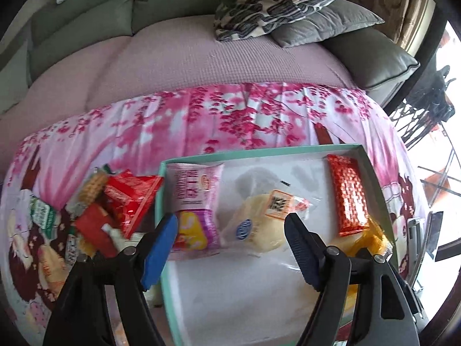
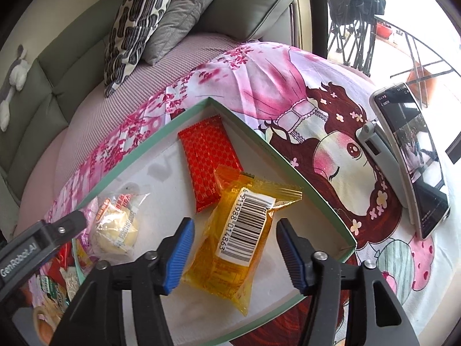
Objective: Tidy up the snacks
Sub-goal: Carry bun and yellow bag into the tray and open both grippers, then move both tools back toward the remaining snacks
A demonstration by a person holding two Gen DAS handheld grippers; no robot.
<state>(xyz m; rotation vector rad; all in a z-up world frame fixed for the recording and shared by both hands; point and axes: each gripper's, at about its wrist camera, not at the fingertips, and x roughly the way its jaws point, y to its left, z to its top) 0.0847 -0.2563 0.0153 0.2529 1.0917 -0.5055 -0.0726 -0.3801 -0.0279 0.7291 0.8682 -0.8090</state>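
At lower centre, both grippers' jaws stand released: right gripper (image 2: 233,255) straddling the yellow packet (image 2: 233,248), left gripper (image 1: 232,248) over the pale bun (image 1: 256,227); either risks snagging loose wrappers inside the box (image 2: 325,201).

Left gripper (image 1: 230,230) points steeply down over a shallow box with a mint-green rim (image 1: 288,147) and white floor. Its fingers (image 1: 161,248) stand apart and grip nothing; the blue-padded one lies over the box's left wall. Between them lie a pink-and-purple packet (image 1: 196,201) and a pale round bun in clear wrap (image 1: 259,225), side by side. A red patterned packet (image 1: 348,196) lies along the right wall, with a yellow packet (image 1: 371,239) partly hidden beneath its near end. Outside, left of the box, a loose heap of snacks (image 1: 109,210) rests on the pink blossom-print cloth (image 1: 230,115). Beyond: a sofa seat with a patterned cushion (image 1: 282,0).
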